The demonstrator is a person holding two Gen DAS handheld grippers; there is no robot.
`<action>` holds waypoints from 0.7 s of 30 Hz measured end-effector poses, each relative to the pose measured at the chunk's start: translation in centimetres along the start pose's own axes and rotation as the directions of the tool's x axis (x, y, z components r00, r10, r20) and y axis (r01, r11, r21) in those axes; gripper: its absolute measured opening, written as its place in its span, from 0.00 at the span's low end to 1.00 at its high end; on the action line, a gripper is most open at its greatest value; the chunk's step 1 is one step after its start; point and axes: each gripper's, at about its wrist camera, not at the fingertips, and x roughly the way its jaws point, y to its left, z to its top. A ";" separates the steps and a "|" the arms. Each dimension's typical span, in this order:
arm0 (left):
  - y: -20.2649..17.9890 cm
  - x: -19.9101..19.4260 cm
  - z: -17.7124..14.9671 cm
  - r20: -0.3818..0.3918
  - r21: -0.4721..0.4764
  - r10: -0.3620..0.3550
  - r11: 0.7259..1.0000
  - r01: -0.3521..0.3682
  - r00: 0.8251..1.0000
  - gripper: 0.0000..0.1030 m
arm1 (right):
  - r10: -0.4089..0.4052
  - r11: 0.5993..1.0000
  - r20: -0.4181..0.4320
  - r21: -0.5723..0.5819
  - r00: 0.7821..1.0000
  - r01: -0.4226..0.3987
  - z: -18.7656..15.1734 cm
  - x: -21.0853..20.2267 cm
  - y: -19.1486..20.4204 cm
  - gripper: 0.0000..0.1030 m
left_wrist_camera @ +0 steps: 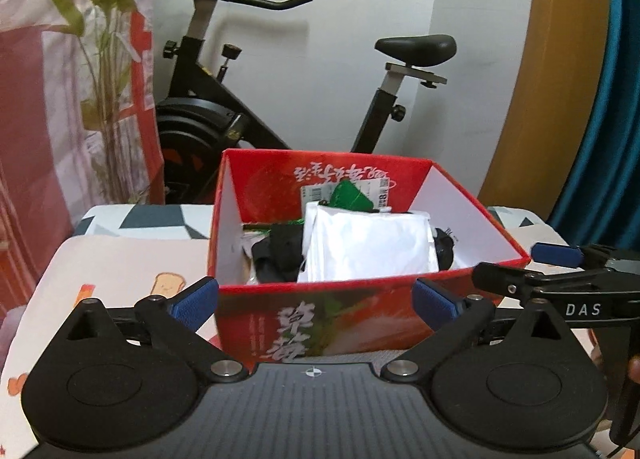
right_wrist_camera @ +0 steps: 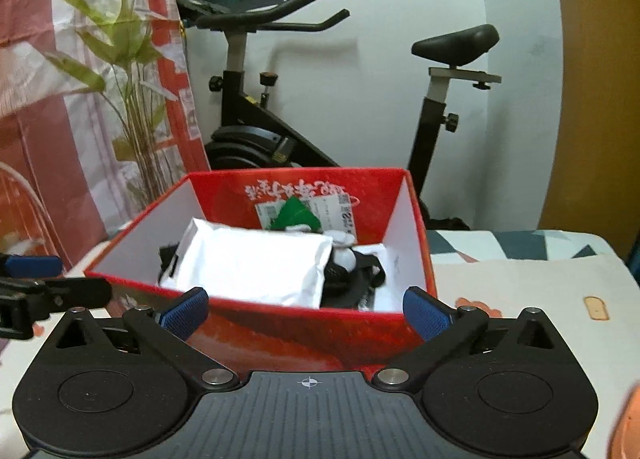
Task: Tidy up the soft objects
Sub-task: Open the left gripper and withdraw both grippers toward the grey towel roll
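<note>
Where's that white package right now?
The white package lies inside the red box on top of some black items, toward the box's left side in the right wrist view, with a green tag just behind it.

White soft packet lies in red box — atop black items.

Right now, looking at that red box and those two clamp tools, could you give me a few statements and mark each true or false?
1. The white packet lies inside the red box. True.
2. The left gripper is clamped on the packet. False: its jaws are open and hold nothing.
3. An exercise bike stands behind the box. True.
4. The right gripper holds a black item. False: it is open and empty.
5. The box has a lid on. False: its top is open.
</note>
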 end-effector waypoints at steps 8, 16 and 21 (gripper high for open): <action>0.7 -0.7 -1.8 0.018 -0.021 0.066 0.998 -0.065 0.998 1.00 | 0.050 0.998 -0.015 0.028 0.999 -0.049 -1.9 -0.8 -0.7 1.00; 1.1 -0.4 -3.2 0.012 -0.025 0.081 0.996 -0.080 0.997 1.00 | 0.053 0.999 0.002 0.001 0.999 -0.053 -3.3 -1.0 -0.9 1.00; 1.3 0.0 -4.0 -0.002 -0.038 0.080 0.996 -0.080 0.997 1.00 | 0.079 0.997 -0.050 0.016 0.996 -0.078 -4.1 -0.3 -1.6 1.00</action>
